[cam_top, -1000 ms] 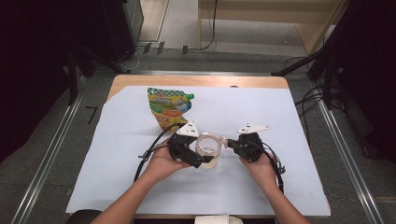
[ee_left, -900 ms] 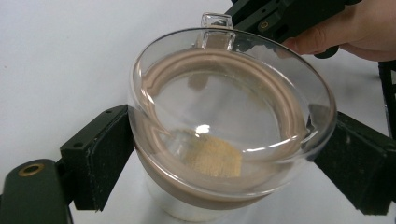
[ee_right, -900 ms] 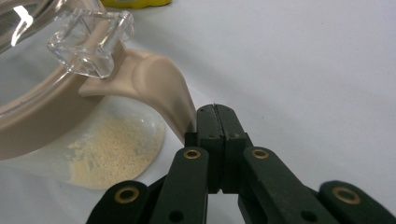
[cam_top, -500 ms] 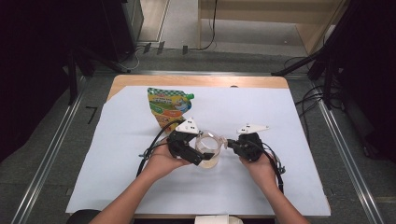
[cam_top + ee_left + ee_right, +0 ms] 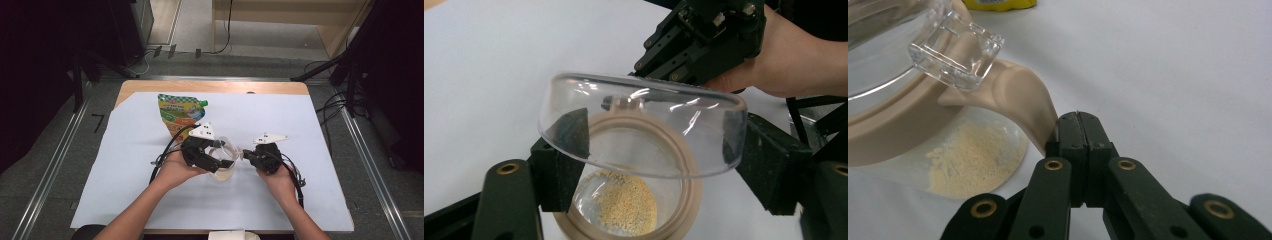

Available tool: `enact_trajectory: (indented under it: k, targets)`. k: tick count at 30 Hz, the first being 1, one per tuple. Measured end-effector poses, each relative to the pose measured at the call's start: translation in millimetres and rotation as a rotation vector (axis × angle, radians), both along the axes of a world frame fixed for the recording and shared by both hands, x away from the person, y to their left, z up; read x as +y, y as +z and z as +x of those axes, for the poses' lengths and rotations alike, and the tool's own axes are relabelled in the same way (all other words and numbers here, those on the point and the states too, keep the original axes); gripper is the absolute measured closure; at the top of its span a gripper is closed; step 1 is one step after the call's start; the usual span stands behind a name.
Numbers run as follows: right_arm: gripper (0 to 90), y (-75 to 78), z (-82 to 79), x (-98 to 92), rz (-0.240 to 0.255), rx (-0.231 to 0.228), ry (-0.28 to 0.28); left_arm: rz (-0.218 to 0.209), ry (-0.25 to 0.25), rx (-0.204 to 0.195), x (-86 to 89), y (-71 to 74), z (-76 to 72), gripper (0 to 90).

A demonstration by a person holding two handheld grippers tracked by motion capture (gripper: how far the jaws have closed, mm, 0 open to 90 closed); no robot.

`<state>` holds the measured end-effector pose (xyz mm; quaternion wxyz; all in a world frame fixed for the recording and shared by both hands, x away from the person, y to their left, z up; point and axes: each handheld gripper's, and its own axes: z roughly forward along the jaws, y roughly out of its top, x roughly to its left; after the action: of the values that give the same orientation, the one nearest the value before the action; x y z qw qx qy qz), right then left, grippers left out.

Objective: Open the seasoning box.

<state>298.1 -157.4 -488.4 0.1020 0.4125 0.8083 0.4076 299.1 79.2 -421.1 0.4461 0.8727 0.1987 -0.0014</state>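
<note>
Holding the clear round plastic lid point(image 5: 644, 125) with our left hand-held gripper point(image 5: 654, 145), jaws just closing on it, we could spill the yellow powder point(image 5: 626, 202) if our shut right hand-held gripper point(image 5: 1079, 125) slips off the beige jar's handle point(image 5: 1020, 100).

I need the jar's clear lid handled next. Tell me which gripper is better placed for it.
Left. The left gripper has the clear lid between its jaws, which have just been closing, above the jar. The right gripper is shut on the jar's beige handle, steadying it.
</note>
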Motion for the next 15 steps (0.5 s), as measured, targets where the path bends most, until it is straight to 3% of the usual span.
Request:
enact_trajectory:
  k: [10,12,15]
  targets:
    - [90.0,-0.2,-2.6,-1.3,0.007,0.009,0.002,-0.008,-0.075,0.032,-13.6,17.0,3.6,59.0]
    - [90.0,-0.2,-3.4,-1.0,-0.003,0.0,0.001,-0.007,-0.118,0.034,-18.2,20.8,4.7,67.1]
    - [90.0,-0.4,-3.5,-1.1,0.003,0.003,-0.001,-0.003,-0.129,0.045,-22.4,23.5,5.8,73.3]
